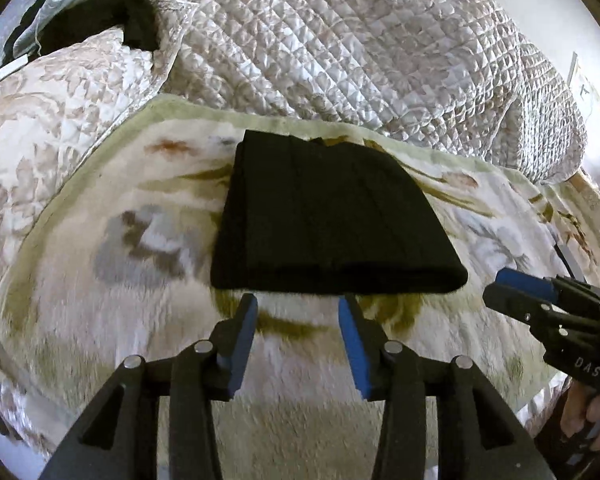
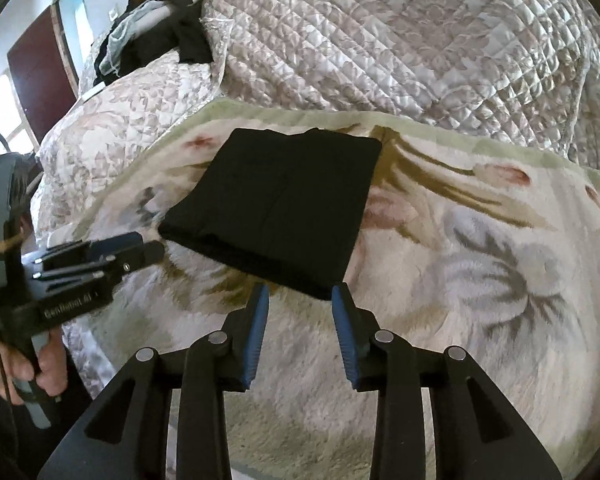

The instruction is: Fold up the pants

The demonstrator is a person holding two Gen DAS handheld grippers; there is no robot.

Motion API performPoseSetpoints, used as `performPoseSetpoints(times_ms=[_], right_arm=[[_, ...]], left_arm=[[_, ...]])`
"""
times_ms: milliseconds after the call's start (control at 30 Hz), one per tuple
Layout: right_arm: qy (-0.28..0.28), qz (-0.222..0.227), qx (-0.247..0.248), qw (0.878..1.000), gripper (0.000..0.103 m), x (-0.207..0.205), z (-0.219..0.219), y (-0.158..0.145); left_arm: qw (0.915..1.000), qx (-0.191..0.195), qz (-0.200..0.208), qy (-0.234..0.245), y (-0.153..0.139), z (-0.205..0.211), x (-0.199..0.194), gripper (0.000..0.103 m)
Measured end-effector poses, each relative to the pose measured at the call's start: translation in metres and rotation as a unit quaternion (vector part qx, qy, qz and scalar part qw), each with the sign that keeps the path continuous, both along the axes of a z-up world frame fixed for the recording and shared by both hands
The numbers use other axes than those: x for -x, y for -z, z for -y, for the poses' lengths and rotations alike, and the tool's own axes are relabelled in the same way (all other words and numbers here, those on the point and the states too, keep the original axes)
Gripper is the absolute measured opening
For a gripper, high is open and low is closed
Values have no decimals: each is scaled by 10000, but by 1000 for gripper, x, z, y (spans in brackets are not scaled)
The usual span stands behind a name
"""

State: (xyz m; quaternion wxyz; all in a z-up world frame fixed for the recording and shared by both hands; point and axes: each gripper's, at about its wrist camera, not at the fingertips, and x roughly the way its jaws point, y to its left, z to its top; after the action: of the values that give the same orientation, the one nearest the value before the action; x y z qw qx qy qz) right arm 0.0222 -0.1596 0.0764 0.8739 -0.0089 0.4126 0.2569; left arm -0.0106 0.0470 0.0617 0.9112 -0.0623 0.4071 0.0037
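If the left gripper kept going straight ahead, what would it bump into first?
Probably the near folded edge of the black folded pants, lying just past the open left gripper. It points downward, though, so it might touch the fluffy flowered blanket first; depth is unclear.

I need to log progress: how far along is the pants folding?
Looks done: the pants lie as a compact folded rectangle on the blanket. In hand: nothing; the left gripper and right gripper are both open, just short of the near edge. Left: probably nothing, perhaps a final tidy.
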Motion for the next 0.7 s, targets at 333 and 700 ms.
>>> performPoseSetpoints(times_ms=[333,700], right_arm=[[161,71,70,9998,45,4,0,10],[119,-55,116,9998,45,-1,-4,28]], left_arm=[[9993,-310,43,-191,2,3,-4,54],[9985,-398,-183,-318,17,-2,-14,54]])
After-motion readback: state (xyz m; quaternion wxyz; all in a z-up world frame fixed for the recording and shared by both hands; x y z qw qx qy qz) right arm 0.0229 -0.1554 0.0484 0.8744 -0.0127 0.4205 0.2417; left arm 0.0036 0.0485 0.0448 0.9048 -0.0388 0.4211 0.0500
